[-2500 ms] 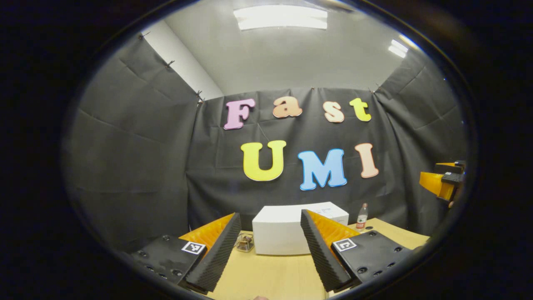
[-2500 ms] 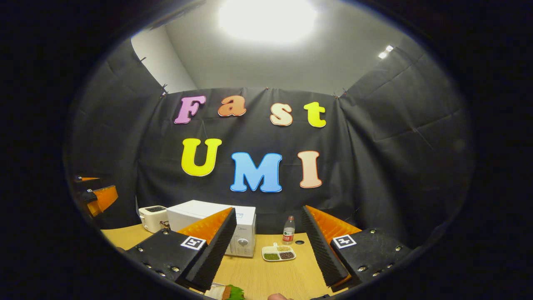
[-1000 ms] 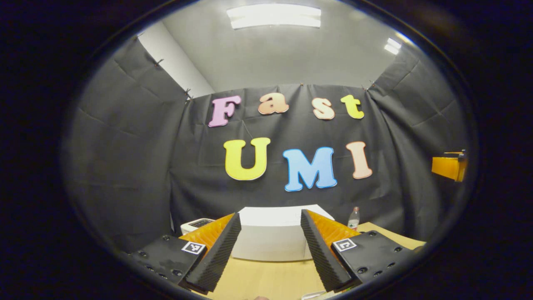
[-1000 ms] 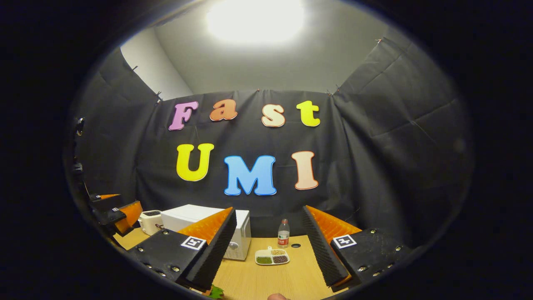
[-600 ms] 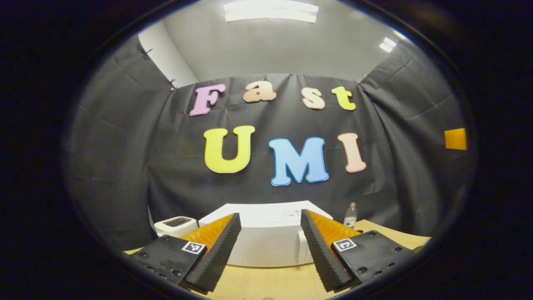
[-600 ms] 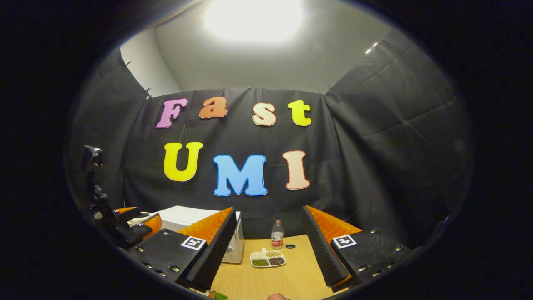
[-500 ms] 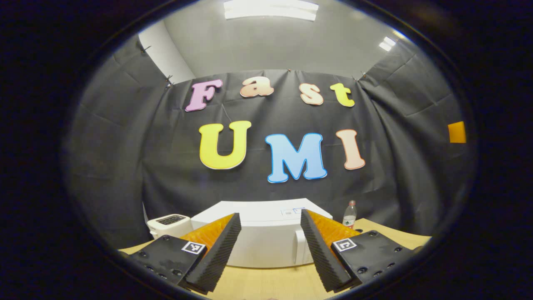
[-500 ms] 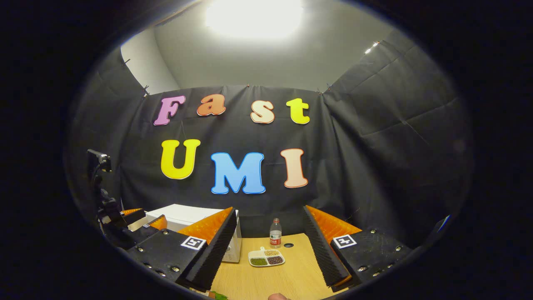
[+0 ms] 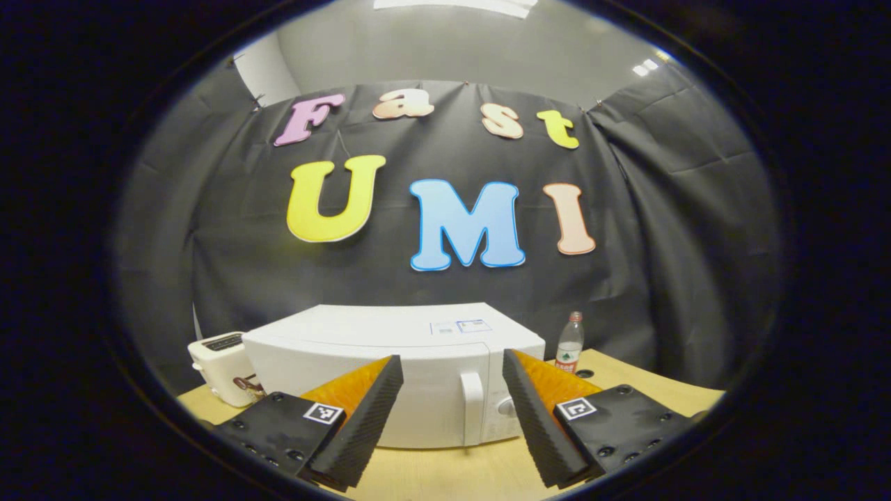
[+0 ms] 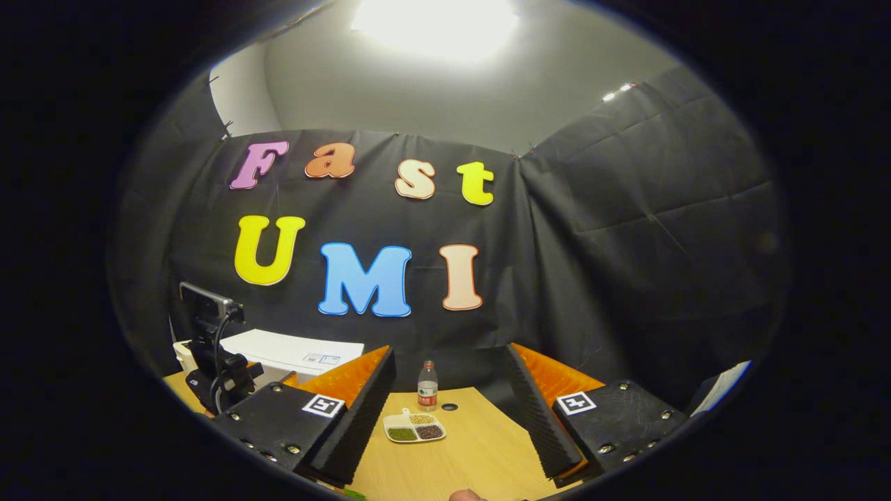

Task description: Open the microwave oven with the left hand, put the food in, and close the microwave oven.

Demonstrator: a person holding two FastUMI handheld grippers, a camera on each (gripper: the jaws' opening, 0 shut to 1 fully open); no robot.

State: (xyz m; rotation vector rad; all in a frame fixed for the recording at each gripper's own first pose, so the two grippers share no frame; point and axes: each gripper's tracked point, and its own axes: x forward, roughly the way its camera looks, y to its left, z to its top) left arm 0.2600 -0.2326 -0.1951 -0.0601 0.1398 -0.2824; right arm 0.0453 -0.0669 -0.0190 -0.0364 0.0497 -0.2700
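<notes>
While the microwave oven (image 9: 390,369) sits shut at 12 o'clock on the worktop (image 9: 445,473), the left gripper (image 9: 452,396) hovers empty, fingers spread; next, close them on the door handle (image 9: 472,407) and pull. Right gripper (image 10: 449,400) also gapes empty.

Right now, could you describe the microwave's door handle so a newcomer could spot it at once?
Start from the white microwave on the wooden table, between the toaster and the water bottle. Its handle is the upright white bar on the front, just left of the round knob.
</notes>
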